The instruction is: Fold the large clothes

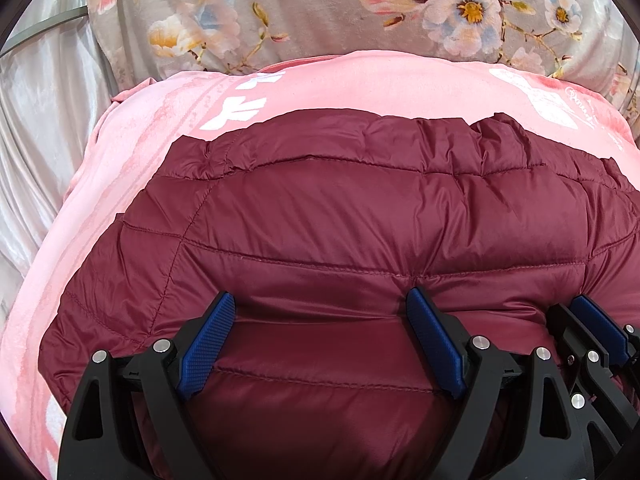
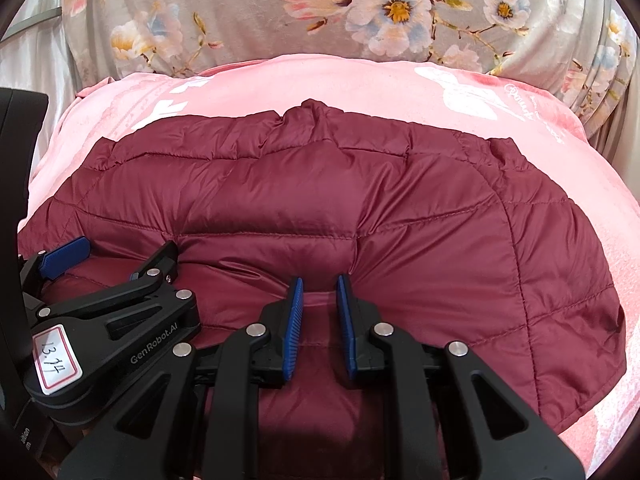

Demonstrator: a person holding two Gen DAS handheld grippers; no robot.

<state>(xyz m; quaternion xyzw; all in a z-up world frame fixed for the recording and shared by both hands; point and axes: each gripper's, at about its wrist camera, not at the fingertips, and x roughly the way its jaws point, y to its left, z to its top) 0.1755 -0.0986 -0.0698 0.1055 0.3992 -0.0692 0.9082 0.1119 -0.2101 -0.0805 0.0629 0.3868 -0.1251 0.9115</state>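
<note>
Left wrist: pink blanket (image 1: 360, 84), floral bedding (image 1: 320, 12).

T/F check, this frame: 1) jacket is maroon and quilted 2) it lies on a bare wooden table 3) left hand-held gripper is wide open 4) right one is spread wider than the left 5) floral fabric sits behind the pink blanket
1) True: the jacket is maroon, quilted.
2) False: it lies on a pink blanket.
3) True: the left hand-held gripper is wide open.
4) False: the right hand-held gripper has a narrow gap.
5) True: floral fabric sits behind.
</note>
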